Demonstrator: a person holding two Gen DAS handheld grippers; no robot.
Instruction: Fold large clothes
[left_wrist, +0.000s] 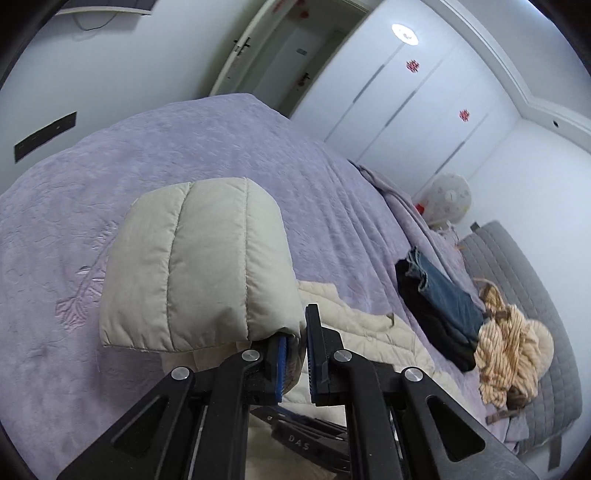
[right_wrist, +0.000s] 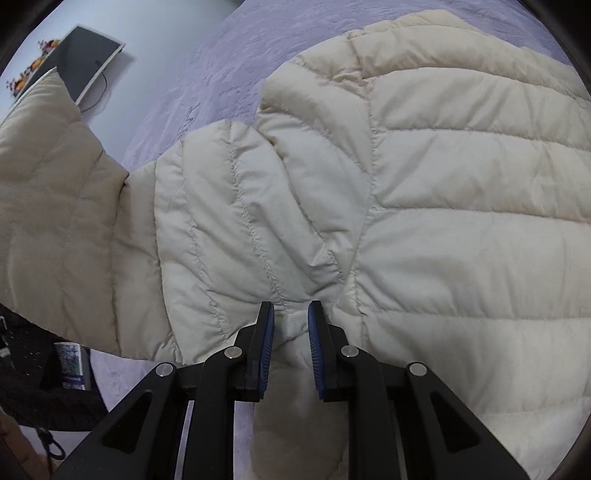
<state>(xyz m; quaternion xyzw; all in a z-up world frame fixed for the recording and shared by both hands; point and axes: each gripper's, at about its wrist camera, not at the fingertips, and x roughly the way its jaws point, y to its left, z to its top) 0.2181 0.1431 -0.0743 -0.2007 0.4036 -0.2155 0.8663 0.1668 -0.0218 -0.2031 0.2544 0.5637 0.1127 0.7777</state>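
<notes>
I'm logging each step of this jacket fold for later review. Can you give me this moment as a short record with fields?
surface: bed with lilac bedspread
garment: cream quilted puffer jacket, spread on the bed
left gripper: shut on the jacket's sleeve end, lifted above the bedspread
right gripper: shut on a fold of the jacket near the armpit
other clothes: folded jeans on a black garment, striped tan garment bunched beside them
fold state: sleeve raised, not yet laid over the body

jacket (right_wrist: 461, 221): cut off R/bottom edges | sleeve (left_wrist: 199, 266) hides bedspread (left_wrist: 184, 147)
</notes>
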